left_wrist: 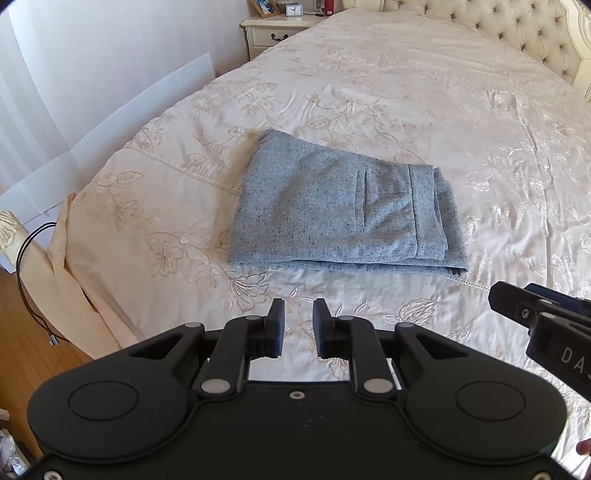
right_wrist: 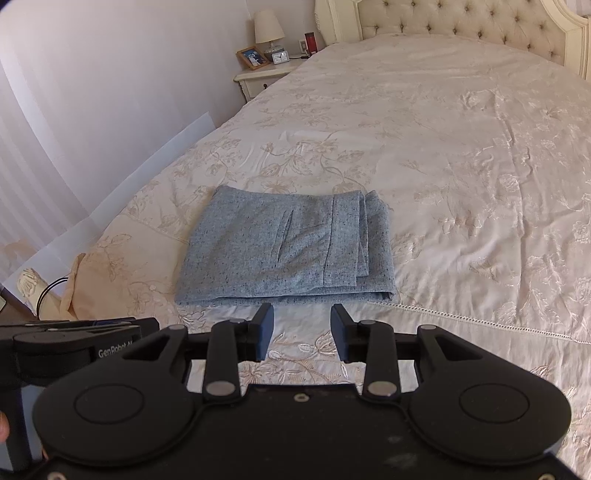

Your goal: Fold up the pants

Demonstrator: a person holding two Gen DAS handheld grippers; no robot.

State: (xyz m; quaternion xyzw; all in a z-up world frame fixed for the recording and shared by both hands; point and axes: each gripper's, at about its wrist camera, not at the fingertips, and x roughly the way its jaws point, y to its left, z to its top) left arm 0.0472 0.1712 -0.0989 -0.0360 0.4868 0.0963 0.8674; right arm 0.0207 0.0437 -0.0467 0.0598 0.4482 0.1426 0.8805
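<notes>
Grey-blue flecked pants (left_wrist: 343, 210) lie folded into a compact rectangle on the cream bedspread (left_wrist: 406, 92), waistband and layered edges toward the right. In the right wrist view the same folded pants (right_wrist: 288, 251) sit just beyond my fingers. My left gripper (left_wrist: 298, 308) hovers short of the near edge of the pants, open with a narrow gap and nothing in it. My right gripper (right_wrist: 302, 312) is open wider, empty, close to the near edge of the fabric. Each gripper shows at the side of the other's view: the right one (left_wrist: 543, 325), the left one (right_wrist: 74, 339).
The embroidered bedspread (right_wrist: 461, 166) covers a wide bed with a tufted headboard (right_wrist: 461, 22). A nightstand (right_wrist: 262, 79) with a lamp, clock and photo frame stands at the far left. The bed's left edge drops to a wooden floor (left_wrist: 33, 332) with a black cable.
</notes>
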